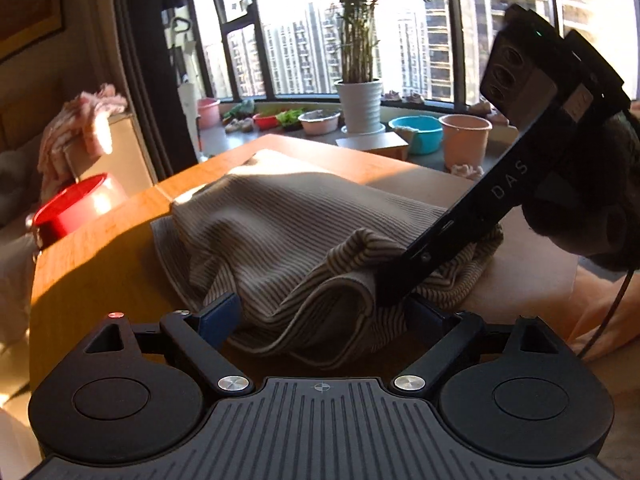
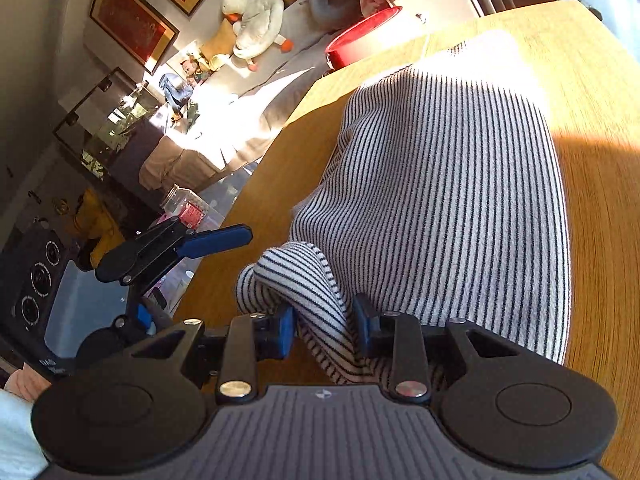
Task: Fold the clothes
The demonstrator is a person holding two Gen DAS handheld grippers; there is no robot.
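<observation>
Left wrist view: left gripper (image 1: 320, 312) has its jaws spread wide around the near folds of the striped garment (image 1: 280, 224) at frame centre on the worktop (image 1: 100, 240), gripping nothing; bunched layers could get caught unevenly.

Right wrist view: right gripper (image 2: 324, 330) pinches a rolled edge low in frame; thick cloth may slip out.

We counted one striped garment (image 2: 448, 184), one surface (image 2: 600, 128), two grippers (image 1: 320, 312) (image 2: 325, 330), one red basin (image 1: 76, 208).
</observation>
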